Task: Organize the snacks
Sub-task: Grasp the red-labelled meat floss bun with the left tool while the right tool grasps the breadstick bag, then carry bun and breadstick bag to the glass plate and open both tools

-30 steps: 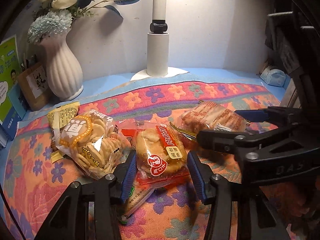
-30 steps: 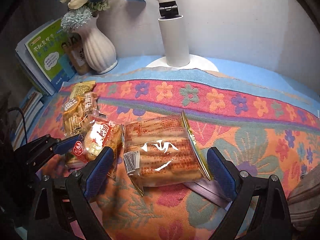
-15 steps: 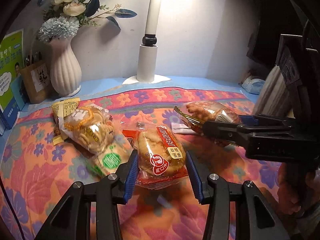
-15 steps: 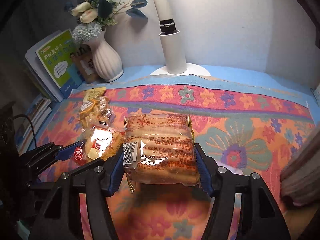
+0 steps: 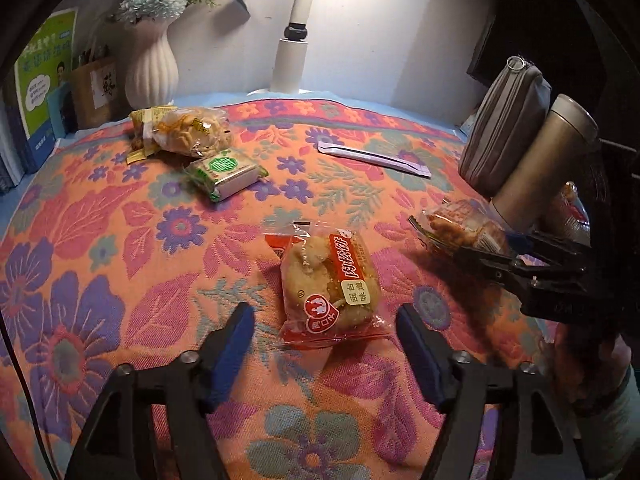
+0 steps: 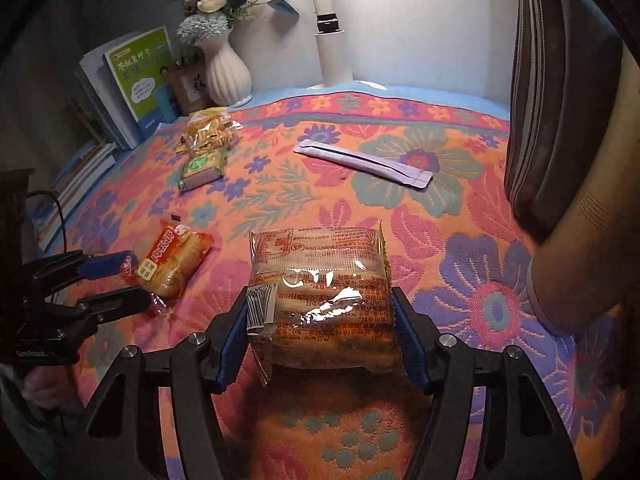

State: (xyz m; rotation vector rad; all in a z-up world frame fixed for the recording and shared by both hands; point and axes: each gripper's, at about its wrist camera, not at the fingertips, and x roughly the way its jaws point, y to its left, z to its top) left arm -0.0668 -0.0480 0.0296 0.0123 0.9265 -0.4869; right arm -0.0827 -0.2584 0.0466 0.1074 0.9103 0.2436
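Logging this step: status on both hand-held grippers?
Left hand-held gripper opening, red bun pack released on cloth. Right hand-held gripper opening around biscuit pack. Nothing blocking.

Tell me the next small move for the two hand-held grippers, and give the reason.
Probably draw the left hand-held gripper back: its jaws are opening and its blue pads stand clear of the red-wrapped bun, which lies on the floral cloth. Then let the right hand-held gripper, whose jaws are also opening but whose pads still touch the long biscuit pack, release it beside the bun.

Left tool (image 5: 325, 334) opening, apart; right tool (image 6: 320, 334) opening, pads pressing.
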